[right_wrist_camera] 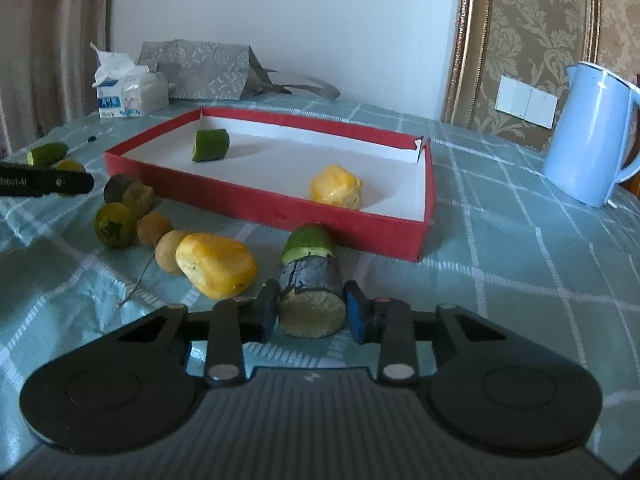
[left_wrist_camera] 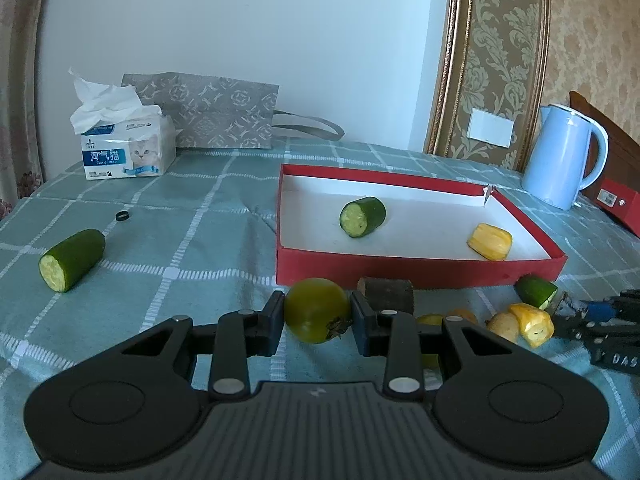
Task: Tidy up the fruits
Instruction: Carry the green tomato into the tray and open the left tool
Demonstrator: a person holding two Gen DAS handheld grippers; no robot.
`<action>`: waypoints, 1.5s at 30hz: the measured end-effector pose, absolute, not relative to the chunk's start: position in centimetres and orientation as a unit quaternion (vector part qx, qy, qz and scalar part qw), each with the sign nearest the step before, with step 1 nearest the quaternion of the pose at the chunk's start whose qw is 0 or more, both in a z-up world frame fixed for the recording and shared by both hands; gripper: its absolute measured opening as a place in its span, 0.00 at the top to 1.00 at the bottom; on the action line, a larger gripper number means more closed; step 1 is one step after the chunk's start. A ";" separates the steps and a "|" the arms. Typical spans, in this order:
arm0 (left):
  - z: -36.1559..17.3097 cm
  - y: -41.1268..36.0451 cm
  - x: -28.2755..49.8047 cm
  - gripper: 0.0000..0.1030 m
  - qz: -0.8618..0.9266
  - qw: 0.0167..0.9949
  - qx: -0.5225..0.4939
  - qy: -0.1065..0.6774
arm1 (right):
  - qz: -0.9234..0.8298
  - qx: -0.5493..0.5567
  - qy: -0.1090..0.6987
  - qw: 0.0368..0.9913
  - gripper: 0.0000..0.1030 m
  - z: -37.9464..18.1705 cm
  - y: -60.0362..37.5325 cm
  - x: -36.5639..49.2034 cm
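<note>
Green tomato (left_wrist_camera: 316, 310): clamped between the left gripper (left_wrist_camera: 317, 316) fingers, near the bench's front edge, just before the red box (left_wrist_camera: 420, 270). Dark-skinned cut fruit piece (right_wrist_camera: 312, 300): gripped by the right gripper (right_wrist_camera: 311, 312) fingers, just off the box's near wall. Inside the box: cucumber piece (left_wrist_camera: 363, 217), yellow fruit (left_wrist_camera: 490, 241). Bench's left side: another cucumber piece (left_wrist_camera: 72, 266). Right edge: blue kettle (left_wrist_camera: 560, 156).

Pale wall (left_wrist_camera: 260, 20), gold damask wallpaper (left_wrist_camera: 496, 40), checked green tablecloth (left_wrist_camera: 200, 208), soft daylight.
</note>
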State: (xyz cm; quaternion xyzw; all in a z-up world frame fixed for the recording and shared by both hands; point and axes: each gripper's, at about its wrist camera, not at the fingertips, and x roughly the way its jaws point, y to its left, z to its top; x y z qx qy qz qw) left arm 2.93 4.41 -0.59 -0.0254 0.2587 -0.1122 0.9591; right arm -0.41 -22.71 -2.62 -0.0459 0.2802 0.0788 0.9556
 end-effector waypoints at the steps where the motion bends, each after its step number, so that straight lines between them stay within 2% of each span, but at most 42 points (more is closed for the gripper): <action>1: -0.6 4.4 2.9 0.67 -0.112 0.959 -0.024 0.259 | 0.075 -0.040 0.273 0.958 0.68 -2.5 -22.9 -0.6; 14: 0.9 4.1 3.2 0.67 -0.127 0.958 -0.051 0.251 | 0.059 0.030 0.233 0.970 0.68 -1.3 -25.4 -1.3; 22: 3.6 -0.1 6.5 0.67 -0.154 0.959 -0.022 0.237 | 0.057 0.047 0.228 0.971 0.68 -1.2 -26.1 -1.3; 40: 0.5 -7.1 14.0 0.66 -0.134 0.940 0.034 0.312 | 0.064 0.051 0.241 0.967 0.68 -1.5 -26.2 -0.8; 42: 0.4 -7.2 13.8 0.57 -0.128 0.942 0.048 0.306 | 0.065 0.051 0.243 0.966 0.68 -1.6 -26.2 -0.8; 44: 0.7 -7.0 13.4 0.30 -0.120 0.948 0.050 0.291 | 0.065 0.050 0.243 0.967 0.68 -1.6 -26.2 -0.7; 45: 0.9 -6.8 13.0 0.27 -0.116 0.952 0.048 0.280 | 0.064 0.050 0.243 0.967 0.68 -1.6 -26.2 -0.7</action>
